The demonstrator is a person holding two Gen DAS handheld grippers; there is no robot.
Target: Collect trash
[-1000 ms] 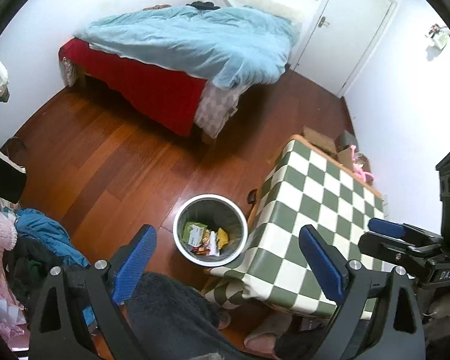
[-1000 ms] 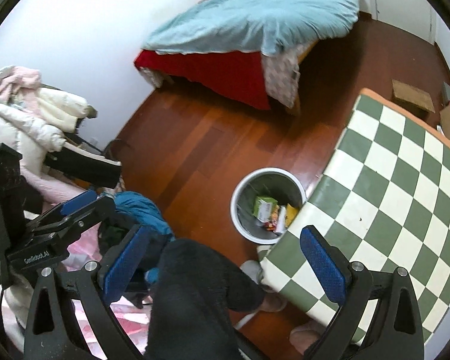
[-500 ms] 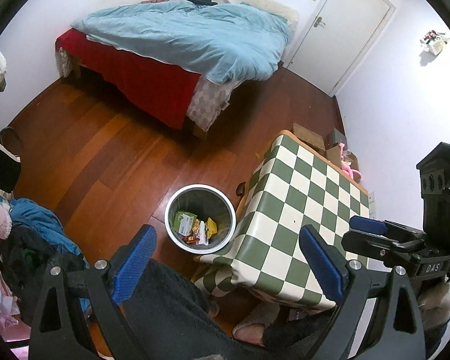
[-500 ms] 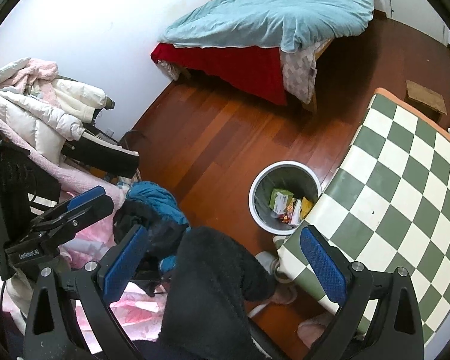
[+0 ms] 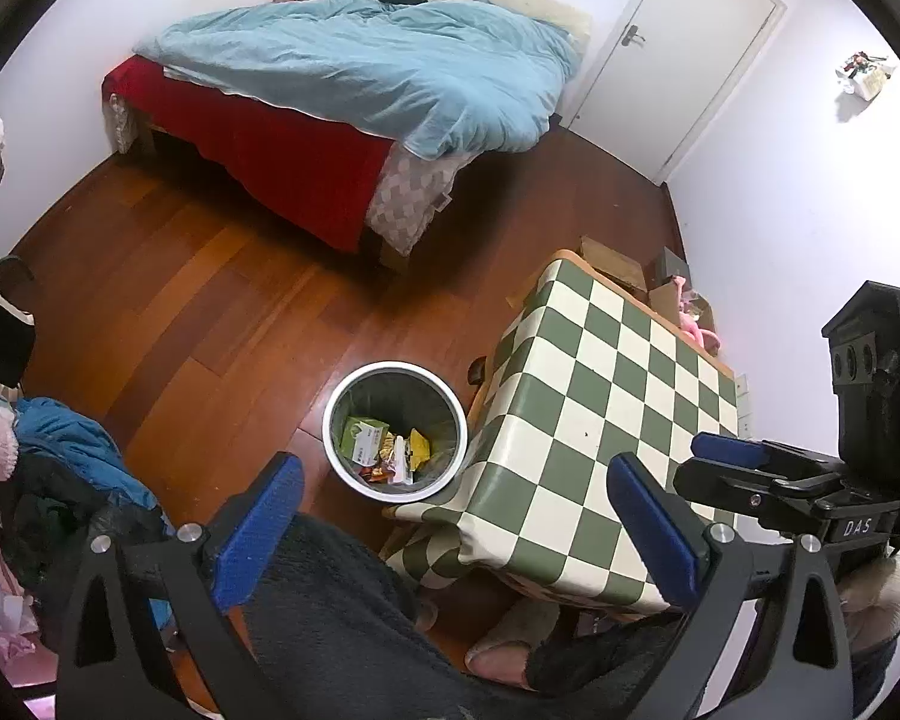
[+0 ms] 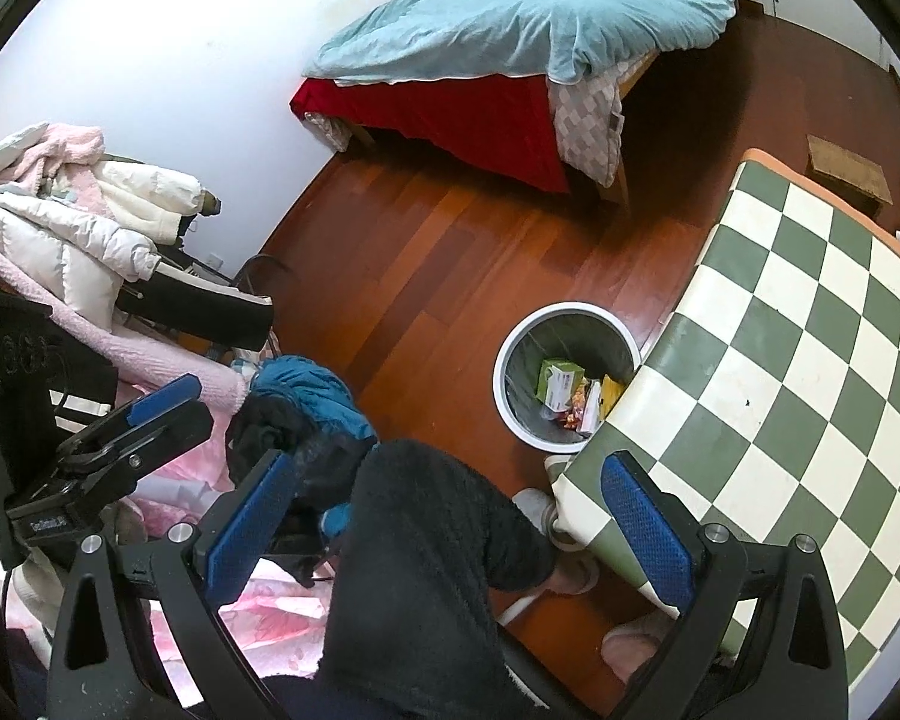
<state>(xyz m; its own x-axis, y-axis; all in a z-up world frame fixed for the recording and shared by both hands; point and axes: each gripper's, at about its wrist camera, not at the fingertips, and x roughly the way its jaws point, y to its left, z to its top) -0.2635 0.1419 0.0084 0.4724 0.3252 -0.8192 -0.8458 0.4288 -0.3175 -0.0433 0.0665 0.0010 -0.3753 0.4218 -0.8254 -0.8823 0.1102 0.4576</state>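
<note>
A white-rimmed round trash bin stands on the wood floor beside the checkered table; it also shows in the right wrist view. Inside lie a green box and several snack wrappers. My left gripper is open and empty, held high above the bin's near side. My right gripper is open and empty, above the person's dark-clad leg. The right gripper also shows at the right of the left wrist view.
A bed with a blue duvet and red sheet stands at the back. A white door is at the far right. Clothes and jackets pile at the left. Cardboard boxes lie beyond the table.
Both grippers have risen and pulled back, so the bin and table look smaller and farther. Both jaws stay open and empty.
</note>
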